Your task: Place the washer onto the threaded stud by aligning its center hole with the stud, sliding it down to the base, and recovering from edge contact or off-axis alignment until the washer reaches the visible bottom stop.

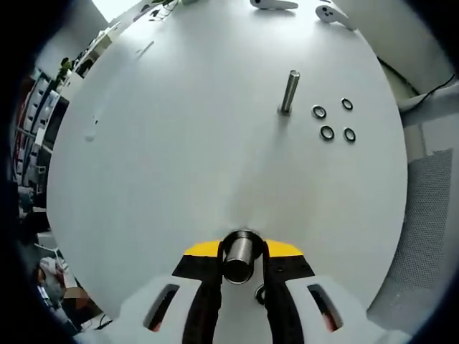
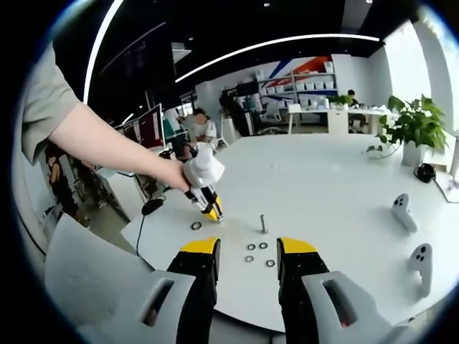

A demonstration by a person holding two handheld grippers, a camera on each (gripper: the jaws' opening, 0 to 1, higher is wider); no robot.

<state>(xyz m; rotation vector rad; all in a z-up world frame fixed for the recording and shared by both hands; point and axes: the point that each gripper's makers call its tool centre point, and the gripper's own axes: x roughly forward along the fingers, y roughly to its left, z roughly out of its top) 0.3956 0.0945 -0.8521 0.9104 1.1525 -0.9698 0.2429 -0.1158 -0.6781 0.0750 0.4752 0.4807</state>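
Note:
A steel threaded stud (image 1: 289, 92) stands upright on the white round table (image 1: 179, 158). Several dark washers (image 1: 327, 132) lie just right of it. My left gripper (image 1: 242, 251) is shut on a short metal cylinder (image 1: 239, 256). Another washer (image 1: 259, 292) lies by its right jaw, partly hidden. In the right gripper view a hand holds the left gripper (image 2: 208, 204) down at the table (image 2: 330, 201), with a lone washer (image 2: 196, 226) beside it. The stud (image 2: 264, 223) and several washers (image 2: 251, 246) sit ahead of my right gripper (image 2: 247, 251), which is open and above the table's near edge.
Two white controllers (image 2: 403, 210) (image 2: 422, 259) lie on the table's right side, and show again as controllers (image 1: 333, 13) at the far rim. A grey chair back (image 2: 86, 265) stands at the near left. A plant (image 2: 412, 125) and people at desks are behind.

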